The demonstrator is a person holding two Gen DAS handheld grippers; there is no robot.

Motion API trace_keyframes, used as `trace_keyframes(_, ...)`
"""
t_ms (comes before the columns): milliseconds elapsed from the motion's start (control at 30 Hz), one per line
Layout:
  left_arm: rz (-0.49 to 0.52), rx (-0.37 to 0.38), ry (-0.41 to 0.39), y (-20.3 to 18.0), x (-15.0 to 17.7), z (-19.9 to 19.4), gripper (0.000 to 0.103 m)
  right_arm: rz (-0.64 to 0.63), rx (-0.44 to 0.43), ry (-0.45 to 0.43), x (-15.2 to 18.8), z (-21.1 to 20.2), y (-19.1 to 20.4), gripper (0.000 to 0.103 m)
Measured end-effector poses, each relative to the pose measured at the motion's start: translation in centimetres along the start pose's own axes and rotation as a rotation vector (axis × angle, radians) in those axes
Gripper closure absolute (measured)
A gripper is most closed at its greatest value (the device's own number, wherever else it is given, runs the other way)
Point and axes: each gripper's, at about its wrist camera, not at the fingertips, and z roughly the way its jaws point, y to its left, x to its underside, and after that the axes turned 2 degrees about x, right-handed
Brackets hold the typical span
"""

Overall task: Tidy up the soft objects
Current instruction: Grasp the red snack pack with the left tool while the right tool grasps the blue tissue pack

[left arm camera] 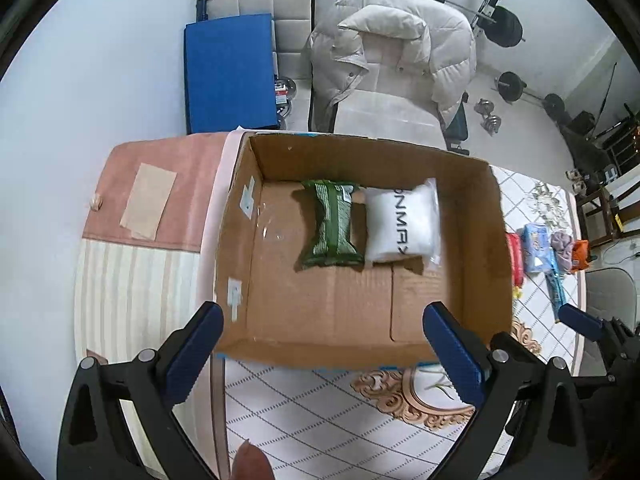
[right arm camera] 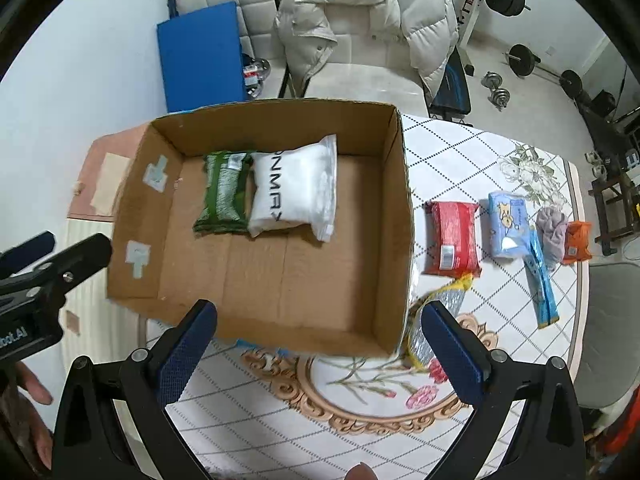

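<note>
An open cardboard box (left arm camera: 496, 240) (right arm camera: 396, 216) stands on the table. Inside lie a green pack (left arm camera: 330, 228) (right arm camera: 224, 196) and a white bagged pack (left arm camera: 402, 222) (right arm camera: 292, 192), side by side. My left gripper (left arm camera: 320, 344) is open and empty above the box's near edge. My right gripper (right arm camera: 318, 340) is open and empty above the box's near right corner. To the right of the box lie a red pack (right arm camera: 452, 238), a light blue pack (right arm camera: 506, 224), a grey cloth (right arm camera: 552, 232), an orange pack (right arm camera: 578, 242), a long blue packet (right arm camera: 542, 284) and a yellow-edged silver packet (right arm camera: 434, 320).
The table has a white diamond-pattern cloth (right arm camera: 320, 412). A lower pink and striped surface (left arm camera: 132, 248) lies left of the box. Behind stand a chair with a white puffy coat (left arm camera: 400, 52), a blue mat (left arm camera: 230, 72) and weights (left arm camera: 508, 28).
</note>
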Motion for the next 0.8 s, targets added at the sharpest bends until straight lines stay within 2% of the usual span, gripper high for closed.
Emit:
trace_keyframes(267,-0.024,-0.004,-0.029,-0.9,2.4,-2.8,0.001,0.006,-0.084,-0.023,2.8,-3.0,-0.2,0.000)
trace_keyframes(433,0.015,-0.003,-0.042,-4.2,2.2,-3.9,0.001,0.046,-0.167,-0.005,3.1,-3.9,-3.1,0.000)
trace_keyframes(567,0.122,-0.024,-0.024,-10.6,0.2,-3.1,0.001,0.102,-0.168,0.005,2.9,-4.4,-9.5,0.000)
trace_keyframes(633,0.170,-0.001,0.000,-14.5,-1.1,-1.9,0.001,0.147,-0.138,0.003,2.4,-4.2,-13.4,0.000)
trace_keyframes(700,0.212,0.037,0.058,-18.3,-2.6,0.5,0.001,0.205,-0.102,0.011,1.5,-3.3,-18.3,0.000)
trace_keyframes(800,0.236,0.083,0.179,-23.8,-4.8,5.7,0.001,0.292,-0.102,0.052,-0.1,-0.5,-25.8,0.000)
